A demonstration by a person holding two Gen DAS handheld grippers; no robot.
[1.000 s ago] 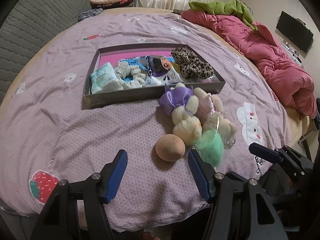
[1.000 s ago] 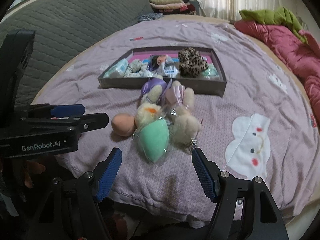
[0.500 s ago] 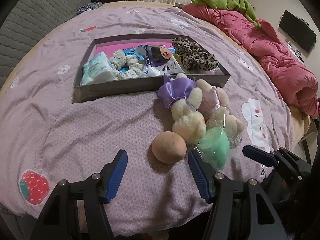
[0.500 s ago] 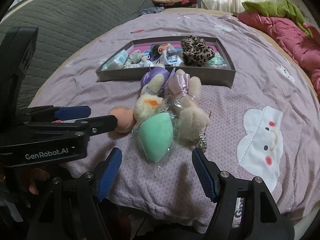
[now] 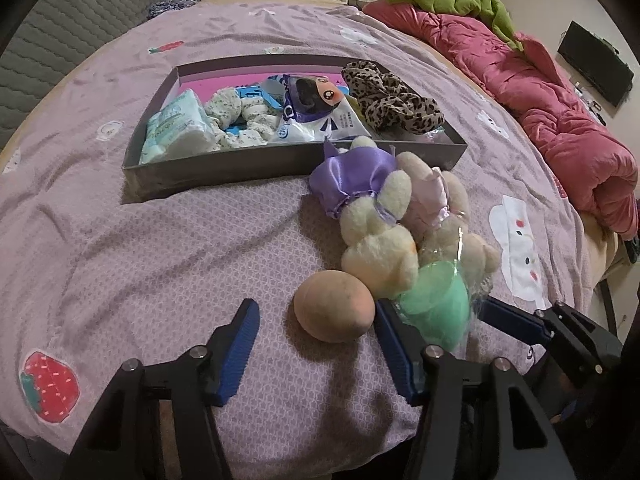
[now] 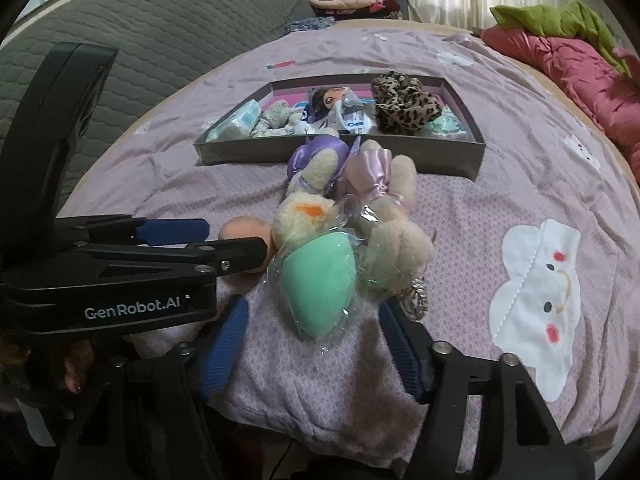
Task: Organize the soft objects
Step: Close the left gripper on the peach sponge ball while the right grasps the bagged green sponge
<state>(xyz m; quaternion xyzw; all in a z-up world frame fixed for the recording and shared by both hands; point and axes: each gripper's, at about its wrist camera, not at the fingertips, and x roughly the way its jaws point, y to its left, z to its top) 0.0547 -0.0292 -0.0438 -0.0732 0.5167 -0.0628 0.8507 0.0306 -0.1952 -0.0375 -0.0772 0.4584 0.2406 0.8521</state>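
left gripper (image 5: 316,342): jaws closing in, not gripping; peach egg-shaped sponge (image 5: 334,306) lying between the blue pads
right gripper (image 6: 314,350): jaws narrowing, not clamping; mint sponge in clear wrap (image 6: 320,282) lying between them
hidden: left gripper's arm covering part of the peach sponge in the right view
behind: cream plush toys (image 5: 380,232) leaning on the grey tray (image 5: 240,168)

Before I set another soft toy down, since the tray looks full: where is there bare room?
Bare bedspread lies left of the peach sponge, between the tray and the strawberry patch. Crowded: the tray itself, and the plush toys and green sponge before it.
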